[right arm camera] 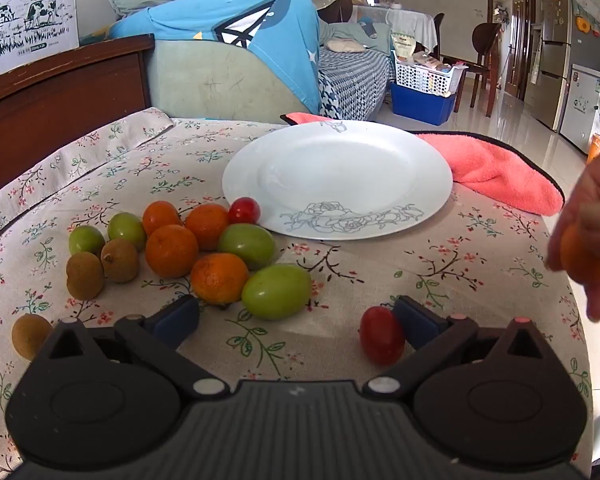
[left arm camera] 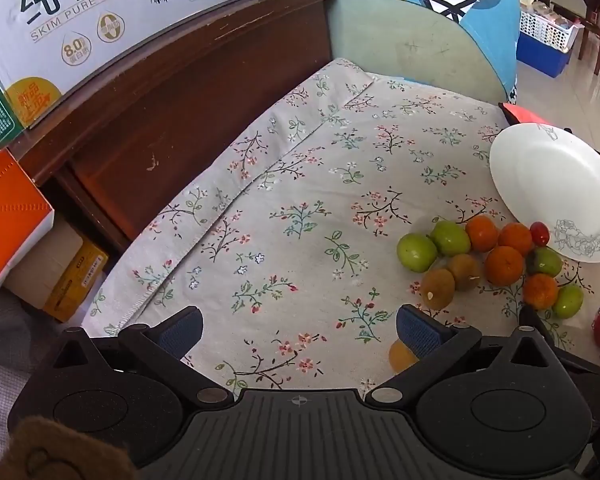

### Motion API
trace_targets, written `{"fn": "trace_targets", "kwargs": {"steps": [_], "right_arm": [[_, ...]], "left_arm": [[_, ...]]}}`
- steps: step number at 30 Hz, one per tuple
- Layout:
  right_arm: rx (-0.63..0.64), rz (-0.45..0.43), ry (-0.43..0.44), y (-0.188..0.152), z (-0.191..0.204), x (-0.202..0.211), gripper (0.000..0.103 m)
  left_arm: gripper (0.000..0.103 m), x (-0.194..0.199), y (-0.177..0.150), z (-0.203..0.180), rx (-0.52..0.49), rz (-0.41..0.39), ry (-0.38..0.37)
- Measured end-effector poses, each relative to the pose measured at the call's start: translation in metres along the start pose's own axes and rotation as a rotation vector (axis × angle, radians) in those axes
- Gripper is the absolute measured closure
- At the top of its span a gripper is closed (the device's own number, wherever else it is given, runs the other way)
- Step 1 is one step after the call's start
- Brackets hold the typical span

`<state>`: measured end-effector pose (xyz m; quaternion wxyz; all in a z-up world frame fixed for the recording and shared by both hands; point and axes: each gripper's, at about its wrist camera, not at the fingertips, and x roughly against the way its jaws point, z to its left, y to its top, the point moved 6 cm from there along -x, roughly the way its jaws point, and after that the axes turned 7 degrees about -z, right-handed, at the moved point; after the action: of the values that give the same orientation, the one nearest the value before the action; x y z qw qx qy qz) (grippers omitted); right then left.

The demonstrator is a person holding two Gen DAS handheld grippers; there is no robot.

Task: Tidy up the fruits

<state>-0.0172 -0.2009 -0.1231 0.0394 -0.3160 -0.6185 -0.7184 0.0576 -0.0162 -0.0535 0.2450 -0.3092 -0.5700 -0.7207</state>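
Observation:
A white plate (right arm camera: 340,160) with a grey rose print lies empty on the floral cloth; it also shows in the left wrist view (left arm camera: 552,184). Beside its near left edge lies a cluster of fruit: orange tangerines (right arm camera: 171,250), green jujubes (right arm camera: 277,290), brown longans (right arm camera: 85,275) and a cherry tomato (right arm camera: 244,210). The cluster shows in the left wrist view (left arm camera: 504,264). My right gripper (right arm camera: 296,318) is open just behind the cluster, with a cherry tomato (right arm camera: 381,334) against its right finger. My left gripper (left arm camera: 300,330) is open over bare cloth, left of the fruit.
A pink towel (right arm camera: 496,172) lies behind the plate. A bare hand (right arm camera: 592,232) holds a tangerine at the right edge. A lone longan (right arm camera: 30,336) lies at the left. A wooden headboard (left arm camera: 188,92) and milk carton (left arm camera: 84,16) stand at the left.

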Motion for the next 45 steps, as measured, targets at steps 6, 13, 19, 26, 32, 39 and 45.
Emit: {"fn": "trace_targets", "kwargs": {"steps": [6, 13, 19, 26, 32, 39, 45], "right_arm": [[0.000, 0.000, 0.000, 0.000, 0.000, 0.000, 0.000], [0.000, 0.000, 0.000, 0.000, 0.000, 0.000, 0.000], [0.000, 0.000, 0.000, 0.000, 0.000, 0.000, 0.000], [0.000, 0.000, 0.000, 0.000, 0.000, -0.001, 0.000], [-0.001, 0.000, 0.001, -0.001, 0.000, -0.001, 0.000], [-0.001, 0.000, 0.001, -0.001, 0.000, -0.001, 0.000], [-0.001, 0.000, 0.001, -0.001, 0.000, 0.000, 0.000]], "left_arm": [[0.000, -0.003, 0.004, -0.001, 0.013, 0.030, -0.018], [0.000, -0.004, 0.003, -0.012, -0.019, 0.037, -0.025], [0.000, -0.004, 0.001, -0.019, -0.044, 0.040, -0.045], [0.000, -0.004, 0.001, -0.019, -0.040, 0.042, -0.043], [0.000, 0.001, 0.009, -0.018, 0.005, 0.011, -0.063], [0.000, 0.000, 0.011, -0.018, 0.010, 0.003, -0.055], [0.000, 0.006, 0.016, -0.020, -0.002, -0.033, -0.051]]}}
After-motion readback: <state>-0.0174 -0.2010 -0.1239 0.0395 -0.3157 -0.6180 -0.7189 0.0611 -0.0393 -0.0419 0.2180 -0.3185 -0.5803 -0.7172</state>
